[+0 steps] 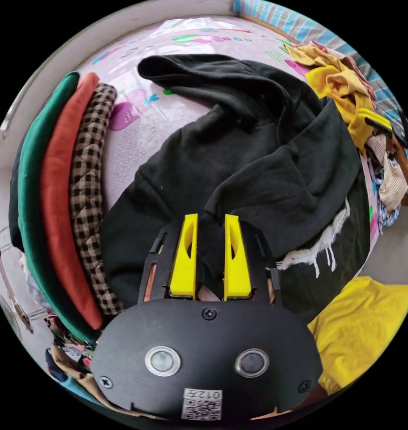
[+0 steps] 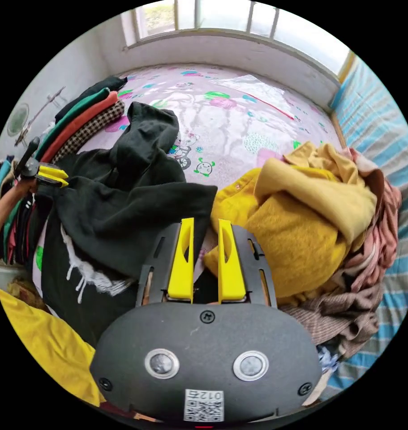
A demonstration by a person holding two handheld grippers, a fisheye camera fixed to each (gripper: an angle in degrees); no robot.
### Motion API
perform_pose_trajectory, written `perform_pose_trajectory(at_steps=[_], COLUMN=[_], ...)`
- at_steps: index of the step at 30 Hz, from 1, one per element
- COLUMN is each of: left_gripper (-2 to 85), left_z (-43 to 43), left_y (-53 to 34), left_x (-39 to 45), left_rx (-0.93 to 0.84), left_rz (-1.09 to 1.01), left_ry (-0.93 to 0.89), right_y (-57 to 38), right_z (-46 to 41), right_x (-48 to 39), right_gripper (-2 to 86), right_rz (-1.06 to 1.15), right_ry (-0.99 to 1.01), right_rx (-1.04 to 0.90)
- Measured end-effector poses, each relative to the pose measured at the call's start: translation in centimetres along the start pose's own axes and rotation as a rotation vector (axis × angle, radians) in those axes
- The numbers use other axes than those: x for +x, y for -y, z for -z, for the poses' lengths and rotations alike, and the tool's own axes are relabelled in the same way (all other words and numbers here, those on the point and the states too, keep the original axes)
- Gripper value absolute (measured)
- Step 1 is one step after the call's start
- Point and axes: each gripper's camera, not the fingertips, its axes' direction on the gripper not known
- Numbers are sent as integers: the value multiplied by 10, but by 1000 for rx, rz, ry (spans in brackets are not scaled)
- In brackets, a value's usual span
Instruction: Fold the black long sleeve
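1. Left gripper view: your left gripper (image 1: 210, 251) has its jaws pinching a bunched edge of the black long sleeve (image 1: 239, 170), lifting it off the bed (image 1: 145, 130), likely to spread it.
2. Right gripper view: your right gripper (image 2: 203, 260) sits beside the yellow clothes pile (image 2: 298, 233); jaws narrowly apart, and I cannot tell whether they hold cloth.

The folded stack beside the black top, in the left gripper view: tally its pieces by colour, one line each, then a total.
Green: 1
Orange-red: 1
Brown and black checked: 1
Black, at the outer edge of the stack: 1
Total: 4 folded pieces that I can tell apart in the stack.
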Motion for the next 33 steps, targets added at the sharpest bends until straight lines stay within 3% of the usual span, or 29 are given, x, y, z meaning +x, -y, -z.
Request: perform_pose_trajectory(at_steps=[7, 16, 24, 26, 29, 33], left_gripper=[78, 29, 11, 11, 13, 17], left_z=[-16, -5, 86, 66, 17, -3], left_y=[33, 61, 84, 104, 127, 137], left_x=[4, 6, -31, -39, -39, -46], left_rx=[-85, -124, 71, -38, -246, -273], left_rz=[-93, -103, 2, 21, 23, 92], left_ry=[-22, -20, -21, -45, -83, -90], right_y=[87, 94, 93, 88, 82, 76], right_z=[-41, -88, -51, -57, -75, -79], right_x=[24, -12, 84, 94, 80, 69], right_gripper=[99, 27, 10, 13, 17, 20], right_rz=[221, 716, 325, 222, 195, 176], right_ry=[74, -149, 40, 70, -41, -154], right_rx=[-161, -416, -352, -305, -287, -261])
